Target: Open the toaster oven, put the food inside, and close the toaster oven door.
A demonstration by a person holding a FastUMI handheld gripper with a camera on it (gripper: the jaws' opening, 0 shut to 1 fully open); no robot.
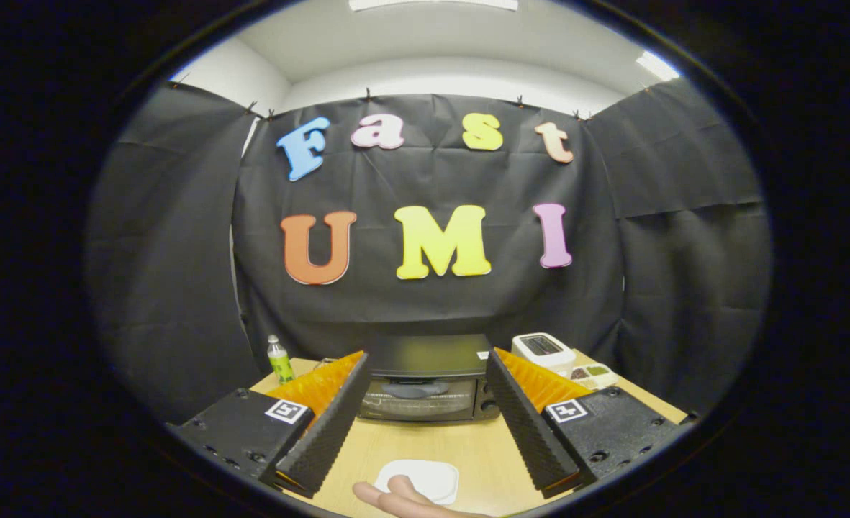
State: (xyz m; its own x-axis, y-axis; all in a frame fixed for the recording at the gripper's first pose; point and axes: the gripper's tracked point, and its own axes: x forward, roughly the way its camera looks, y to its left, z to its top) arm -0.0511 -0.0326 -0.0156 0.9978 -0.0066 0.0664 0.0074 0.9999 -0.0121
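Black toaster oven sits far across the table, door closed, beyond my gripper, whose fingers stand spread and empty. A hand rests near the white plate; I judge collision likely if I advance low.

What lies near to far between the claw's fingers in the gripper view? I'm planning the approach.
Hand → white plate → bare table → closed toaster oven. The claw is open, holding nothing.
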